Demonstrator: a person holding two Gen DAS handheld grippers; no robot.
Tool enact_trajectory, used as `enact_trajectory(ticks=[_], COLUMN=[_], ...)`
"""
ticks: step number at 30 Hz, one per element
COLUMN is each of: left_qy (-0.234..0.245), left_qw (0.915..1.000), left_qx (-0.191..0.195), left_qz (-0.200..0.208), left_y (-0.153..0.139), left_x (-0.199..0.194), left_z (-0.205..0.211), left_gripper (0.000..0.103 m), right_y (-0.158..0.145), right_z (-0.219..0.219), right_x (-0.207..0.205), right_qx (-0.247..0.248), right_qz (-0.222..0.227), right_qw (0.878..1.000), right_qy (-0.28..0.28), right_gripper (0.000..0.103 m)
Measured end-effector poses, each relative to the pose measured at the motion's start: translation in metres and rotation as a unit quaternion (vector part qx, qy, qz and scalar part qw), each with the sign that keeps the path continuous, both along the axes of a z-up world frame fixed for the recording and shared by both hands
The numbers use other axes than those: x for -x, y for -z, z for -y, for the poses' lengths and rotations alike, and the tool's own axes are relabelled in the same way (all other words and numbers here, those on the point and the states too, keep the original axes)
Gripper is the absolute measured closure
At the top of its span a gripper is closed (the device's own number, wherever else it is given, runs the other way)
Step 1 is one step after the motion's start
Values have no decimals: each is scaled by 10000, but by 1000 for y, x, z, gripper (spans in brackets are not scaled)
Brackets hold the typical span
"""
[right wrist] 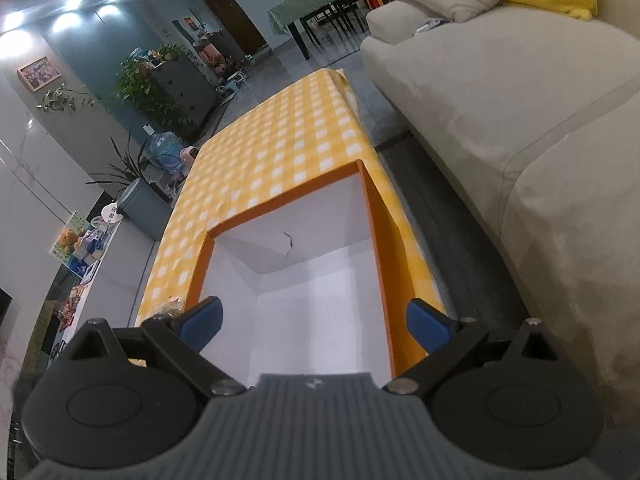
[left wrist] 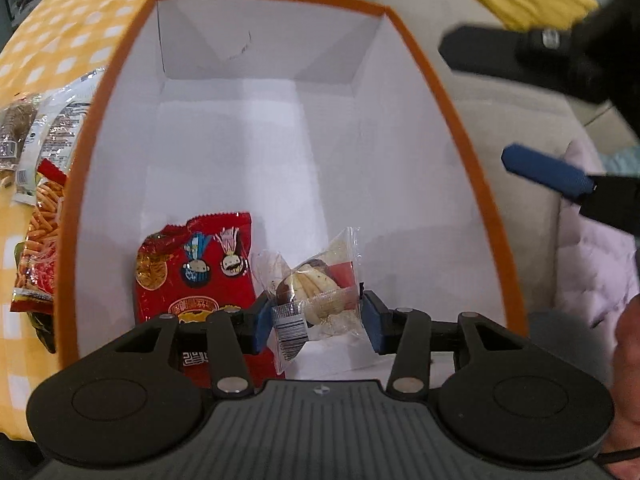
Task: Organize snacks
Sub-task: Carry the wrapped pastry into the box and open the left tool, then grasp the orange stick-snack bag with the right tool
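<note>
Now, step: the left claw [left wrist: 316, 320] carries a cookie packet [left wrist: 316, 294] down into the orange box [left wrist: 460, 128].
Left claw state: it grips the clear cookie packet, one blue pad on each end.
Packet axis: the long side runs across, from pad to pad.
Red snack bag [left wrist: 196, 268]: it lies on the box floor, just left of the left claw, touching the packet's edge.
Free floor: ahead and to the right of the claw.
Right claw [right wrist: 316, 324]: it stands open and empty, above the box's near end.
Nearer hand: the left, I judge.
Other snacks [left wrist: 40, 208]: outside the box wall, left of the claw, on the checked surface [right wrist: 280, 136].
</note>
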State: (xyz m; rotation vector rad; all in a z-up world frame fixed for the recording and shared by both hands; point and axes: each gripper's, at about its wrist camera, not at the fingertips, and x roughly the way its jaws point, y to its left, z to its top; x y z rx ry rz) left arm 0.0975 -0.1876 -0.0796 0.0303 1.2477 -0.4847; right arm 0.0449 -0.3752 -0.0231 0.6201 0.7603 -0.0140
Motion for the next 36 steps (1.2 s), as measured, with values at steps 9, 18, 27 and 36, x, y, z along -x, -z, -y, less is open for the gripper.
enact_trajectory(ticks=[9,18,27,36], left_qy=[-103,-159,-731,-1116], left_qw=[9991,9999,9967,9896], left_qx=[-362,1,302,810], left_qz=[-182,-33,185,410], left_y=[7,-31,-62,-100], left_x=[3,8,4,5], left_z=[-1,-34,-84,-134], left_gripper=[20,21,20,18], right_y=[10,8,-11,-29], right_z=[2,-11,-41,-73], right_x=[-6,-8,-5,-5], right_qx=[-155,44,863,1066], right_qz=[-176,-497,-544,-659], right_qw=[9997,9978,9921,9867], right_qy=[-4,-428,-725,-1039], right_gripper=[7,7,7,7])
